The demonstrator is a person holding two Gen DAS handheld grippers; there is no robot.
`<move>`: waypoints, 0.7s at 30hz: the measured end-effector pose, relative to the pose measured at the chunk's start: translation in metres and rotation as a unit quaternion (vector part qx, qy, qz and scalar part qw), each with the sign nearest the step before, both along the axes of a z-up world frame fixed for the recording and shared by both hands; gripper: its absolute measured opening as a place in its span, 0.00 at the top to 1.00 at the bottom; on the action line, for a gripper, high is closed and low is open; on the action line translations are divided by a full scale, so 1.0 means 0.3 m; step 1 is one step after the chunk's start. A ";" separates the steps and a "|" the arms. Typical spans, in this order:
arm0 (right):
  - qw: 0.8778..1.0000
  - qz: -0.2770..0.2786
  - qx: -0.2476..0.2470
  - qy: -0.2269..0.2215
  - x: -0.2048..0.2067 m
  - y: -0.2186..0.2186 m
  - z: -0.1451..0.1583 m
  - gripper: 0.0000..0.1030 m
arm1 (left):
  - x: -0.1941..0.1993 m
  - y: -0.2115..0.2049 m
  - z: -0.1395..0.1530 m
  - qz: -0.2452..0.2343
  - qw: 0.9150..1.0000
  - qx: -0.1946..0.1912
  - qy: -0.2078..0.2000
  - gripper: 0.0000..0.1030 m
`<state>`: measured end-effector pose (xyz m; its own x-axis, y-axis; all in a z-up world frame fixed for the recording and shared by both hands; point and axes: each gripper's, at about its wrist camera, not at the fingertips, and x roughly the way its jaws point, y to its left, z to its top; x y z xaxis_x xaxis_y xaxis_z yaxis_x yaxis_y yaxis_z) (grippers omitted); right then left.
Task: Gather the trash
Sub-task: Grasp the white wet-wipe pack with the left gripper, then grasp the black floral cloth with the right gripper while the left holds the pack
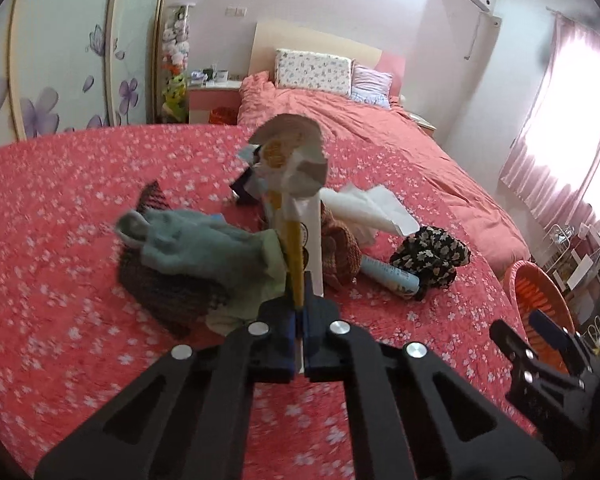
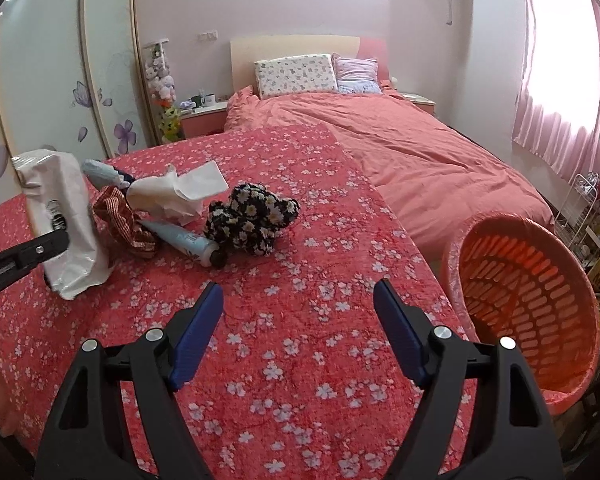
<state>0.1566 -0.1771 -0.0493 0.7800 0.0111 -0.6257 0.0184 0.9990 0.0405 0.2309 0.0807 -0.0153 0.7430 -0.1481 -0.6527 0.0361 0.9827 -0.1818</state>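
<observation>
My left gripper [image 1: 300, 312] is shut on the lower end of a crumpled white and yellow wrapper bag [image 1: 296, 200], which stands upright above the red flowered bedspread [image 1: 80, 200]. In the right wrist view the same bag [image 2: 64, 216] hangs at the left, clamped by the left gripper [image 2: 58, 244]. My right gripper [image 2: 298, 292] is open over the bedspread with nothing between its blue pads. A crumpled white tissue [image 2: 180, 192] and a pale blue tube [image 2: 188, 240] lie ahead of it. An orange slotted basket [image 2: 532, 300] stands by the bed's right edge.
Clothes lie among the trash: a green sock [image 1: 180, 240], a brown striped cloth [image 2: 120, 216] and a black daisy-print cloth [image 2: 252, 216]. Pillows [image 2: 296, 74] and a pink duvet [image 2: 420, 152] fill the far bed. A wardrobe stands at the left, curtains at the right.
</observation>
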 end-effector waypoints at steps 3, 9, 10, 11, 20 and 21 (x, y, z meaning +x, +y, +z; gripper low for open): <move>1.000 0.002 0.008 0.000 0.032 0.011 0.007 0.29 | -0.017 0.037 0.028 0.001 1.000 0.004 -0.007 0.97; 0.999 0.001 0.038 -0.004 0.133 0.028 0.031 0.33 | -0.045 0.101 0.072 0.009 1.000 0.005 -0.018 0.97; 0.999 -0.002 0.044 -0.003 0.160 0.034 0.035 0.33 | -0.047 0.107 0.076 0.010 1.000 0.005 -0.018 0.97; 0.999 -0.005 0.048 -0.002 0.183 0.036 0.036 0.34 | -0.051 0.118 0.084 0.011 1.000 0.005 -0.020 0.97; 0.999 -0.004 0.021 0.045 0.289 0.084 -0.037 0.51 | -0.057 0.166 0.104 0.017 1.000 0.000 -0.025 0.97; 0.999 -0.002 0.017 0.050 0.287 0.087 -0.045 0.66 | -0.058 0.168 0.106 0.017 1.000 -0.001 -0.026 0.97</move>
<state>0.2427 -0.1510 -0.0628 0.7130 0.0306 -0.7005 0.0286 0.9969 0.0727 0.2134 0.1311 0.0166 0.7806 -0.1238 -0.6127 0.0120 0.9830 -0.1833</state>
